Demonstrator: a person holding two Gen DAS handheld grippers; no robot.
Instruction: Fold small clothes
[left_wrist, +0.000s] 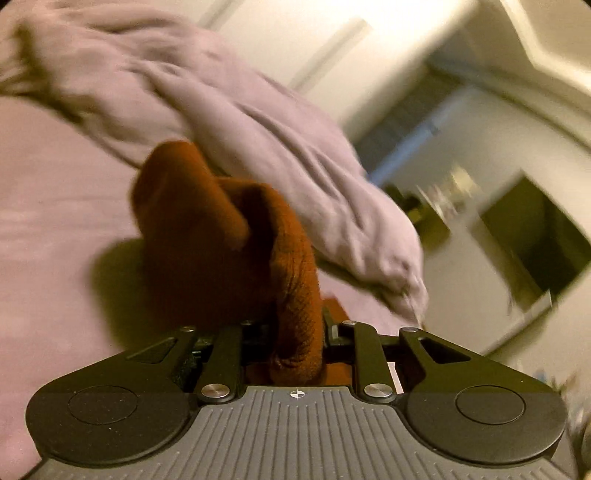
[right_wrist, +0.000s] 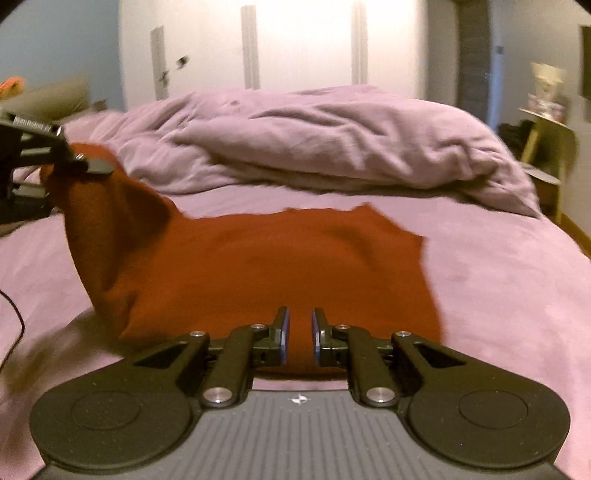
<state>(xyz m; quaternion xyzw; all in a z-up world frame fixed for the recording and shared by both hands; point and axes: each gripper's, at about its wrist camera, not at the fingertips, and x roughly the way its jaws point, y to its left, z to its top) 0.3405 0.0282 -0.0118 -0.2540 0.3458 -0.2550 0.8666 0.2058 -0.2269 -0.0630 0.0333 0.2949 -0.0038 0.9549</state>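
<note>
A rust-red knit garment (right_wrist: 258, 266) lies spread on the lilac bed sheet (right_wrist: 498, 280). My left gripper (left_wrist: 295, 328) is shut on its left end, and a thick fold of the knit (left_wrist: 236, 236) bunches up between the jaws and hides the fingertips. In the right wrist view that left gripper (right_wrist: 74, 173) holds the corner raised above the bed at the far left. My right gripper (right_wrist: 300, 330) hovers over the garment's near edge. Its blue pads (right_wrist: 283, 328) stand a narrow gap apart, and the cloth under them lies flat.
A crumpled lilac duvet (right_wrist: 332, 147) is heaped across the far side of the bed. White wardrobe doors (right_wrist: 303, 44) stand behind it. A small wooden side table (right_wrist: 546, 147) with items is at the right. A thin black cable (right_wrist: 14, 314) crosses the sheet at the left.
</note>
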